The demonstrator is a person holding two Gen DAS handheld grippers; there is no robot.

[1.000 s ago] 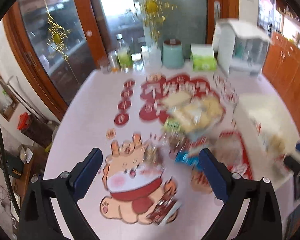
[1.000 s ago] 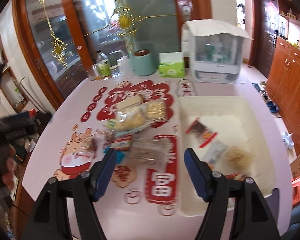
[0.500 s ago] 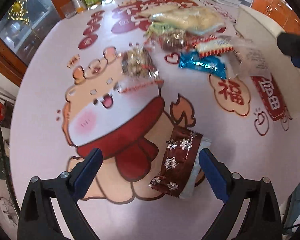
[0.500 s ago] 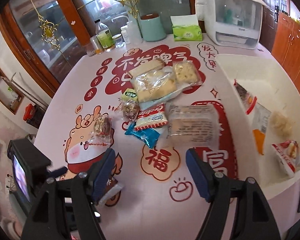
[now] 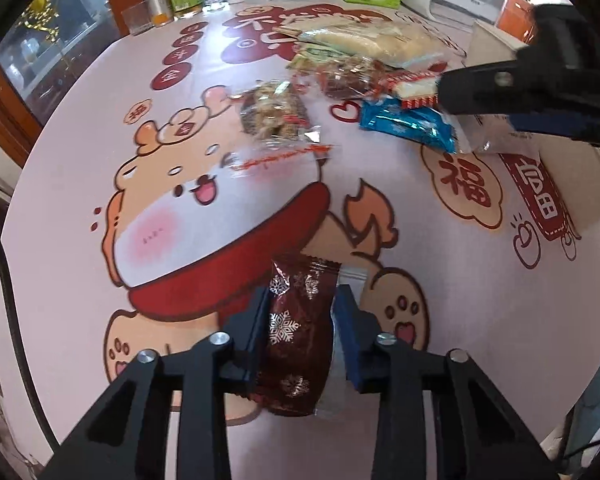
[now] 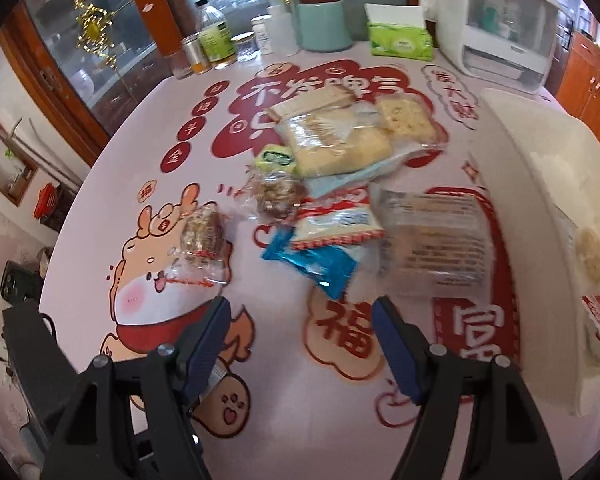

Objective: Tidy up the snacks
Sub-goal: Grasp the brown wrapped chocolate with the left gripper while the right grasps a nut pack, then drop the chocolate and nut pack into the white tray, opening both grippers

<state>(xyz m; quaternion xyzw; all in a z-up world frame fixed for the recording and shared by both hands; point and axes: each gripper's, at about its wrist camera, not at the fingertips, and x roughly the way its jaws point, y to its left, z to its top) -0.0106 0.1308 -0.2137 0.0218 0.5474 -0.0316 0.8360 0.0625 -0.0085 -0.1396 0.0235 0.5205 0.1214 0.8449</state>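
My left gripper (image 5: 300, 308) is shut on a dark red snack packet with silver snowflakes (image 5: 298, 332) at the near edge of the table. A clear bag of nut candy (image 5: 274, 114) lies farther off, and a blue packet (image 5: 404, 124) and a red-and-white packet (image 5: 410, 88) lie to its right. My right gripper (image 6: 302, 320) is open and empty, low over the table just short of the blue packet (image 6: 314, 260) and a clear cracker pack (image 6: 432, 236). It also shows at the upper right of the left wrist view (image 5: 540, 92). A white bin (image 6: 540, 184) with snacks stands at the right.
Large biscuit bags (image 6: 336, 136) lie behind the pile. Bottles and jars (image 6: 216, 40), a teal canister (image 6: 324, 24), a green tissue box (image 6: 400, 40) and a white appliance (image 6: 500, 28) line the far edge. The table edge is close below my left gripper.
My left gripper moved down onto the dark red packet and closed on it. My right gripper moved down and forward toward the snack pile, still open.
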